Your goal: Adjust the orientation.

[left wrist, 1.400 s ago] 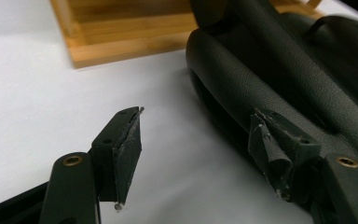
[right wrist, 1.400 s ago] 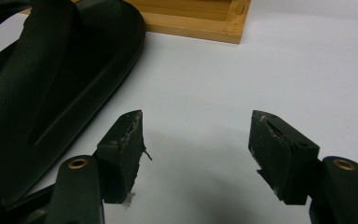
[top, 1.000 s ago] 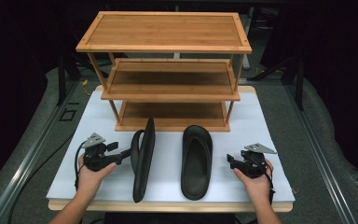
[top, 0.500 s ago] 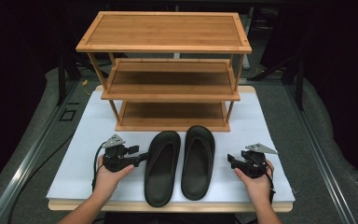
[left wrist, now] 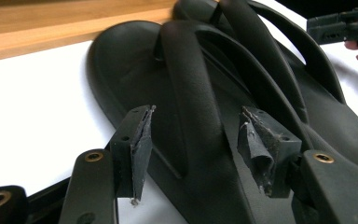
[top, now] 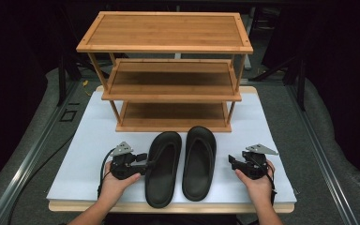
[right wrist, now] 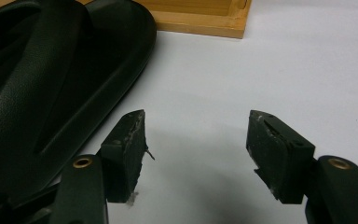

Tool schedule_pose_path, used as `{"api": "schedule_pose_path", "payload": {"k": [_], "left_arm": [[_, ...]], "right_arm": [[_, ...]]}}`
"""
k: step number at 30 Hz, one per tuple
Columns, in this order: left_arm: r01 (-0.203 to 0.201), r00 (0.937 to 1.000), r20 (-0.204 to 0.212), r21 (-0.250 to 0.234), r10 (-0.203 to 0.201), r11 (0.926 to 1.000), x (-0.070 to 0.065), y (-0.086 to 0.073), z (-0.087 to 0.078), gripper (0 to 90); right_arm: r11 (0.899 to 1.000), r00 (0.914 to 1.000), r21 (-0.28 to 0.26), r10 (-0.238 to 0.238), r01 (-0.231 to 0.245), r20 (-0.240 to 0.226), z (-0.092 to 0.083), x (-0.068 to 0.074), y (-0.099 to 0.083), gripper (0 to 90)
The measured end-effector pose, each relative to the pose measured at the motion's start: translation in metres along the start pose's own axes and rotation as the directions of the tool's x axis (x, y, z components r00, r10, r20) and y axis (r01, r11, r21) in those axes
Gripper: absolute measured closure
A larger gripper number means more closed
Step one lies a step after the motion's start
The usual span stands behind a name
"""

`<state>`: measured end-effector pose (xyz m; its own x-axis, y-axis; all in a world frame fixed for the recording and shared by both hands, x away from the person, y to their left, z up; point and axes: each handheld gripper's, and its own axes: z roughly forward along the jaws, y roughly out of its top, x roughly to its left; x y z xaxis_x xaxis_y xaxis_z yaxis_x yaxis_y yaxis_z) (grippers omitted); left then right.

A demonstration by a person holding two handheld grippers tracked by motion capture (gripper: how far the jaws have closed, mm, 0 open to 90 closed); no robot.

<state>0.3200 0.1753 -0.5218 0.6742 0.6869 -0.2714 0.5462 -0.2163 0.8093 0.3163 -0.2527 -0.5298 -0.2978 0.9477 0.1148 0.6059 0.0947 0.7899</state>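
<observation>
Both gripper sets gape: left gripper (left wrist: 193,135) (closing) straddles sandal (left wrist: 200,116) strap.

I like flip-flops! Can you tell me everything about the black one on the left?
The left flip-flop is plain black, looks rubbery, with a smooth sole and a Y-shaped thong strap. It lies flat, strap up, on the white mat, toe toward the wooden rack, close beside its twin. The left hand-held gripper has its jaws around the outer edge, closing.

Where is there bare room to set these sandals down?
All three shelves of the rack are bare. The white mat is free left of the left gripper and right of the right gripper. The middle is crowded by the left sandal and right sandal.
</observation>
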Motion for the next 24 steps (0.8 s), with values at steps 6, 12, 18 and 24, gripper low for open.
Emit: {"api": "schedule_pose_path", "payload": {"k": [6, 12, 18, 24], "left_arm": [[0.010, 0.9997, 0.022, 0.020, -0.010, 0.9997, 0.003, -0.004, 0.007, 51.7], [0.011, 0.9984, 0.054, 0.043, -0.013, 0.9990, 0.000, -0.004, 0.012, 57.3], [-0.002, 0.9996, 0.029, 0.057, 0.001, 0.9984, -0.001, -0.003, 0.011, 63.7], [0.009, 0.9999, -0.009, 0.035, -0.009, 0.9994, 0.009, 0.000, -0.001, 69.7]], "right_arm": [[1.000, 1.0000, 0.001, 0.004, -0.004, 0.000, 0.000, -0.001, 0.000, 37.0], [1.000, 0.9999, 0.008, 0.008, -0.008, -0.010, 0.001, -0.001, -0.001, 37.1], [1.000, 1.0000, 0.008, 0.005, -0.005, -0.006, 0.001, -0.001, -0.001, 37.3], [1.000, 0.9998, 0.007, 0.017, -0.017, -0.009, 0.001, -0.003, -0.001, 37.3]]}}
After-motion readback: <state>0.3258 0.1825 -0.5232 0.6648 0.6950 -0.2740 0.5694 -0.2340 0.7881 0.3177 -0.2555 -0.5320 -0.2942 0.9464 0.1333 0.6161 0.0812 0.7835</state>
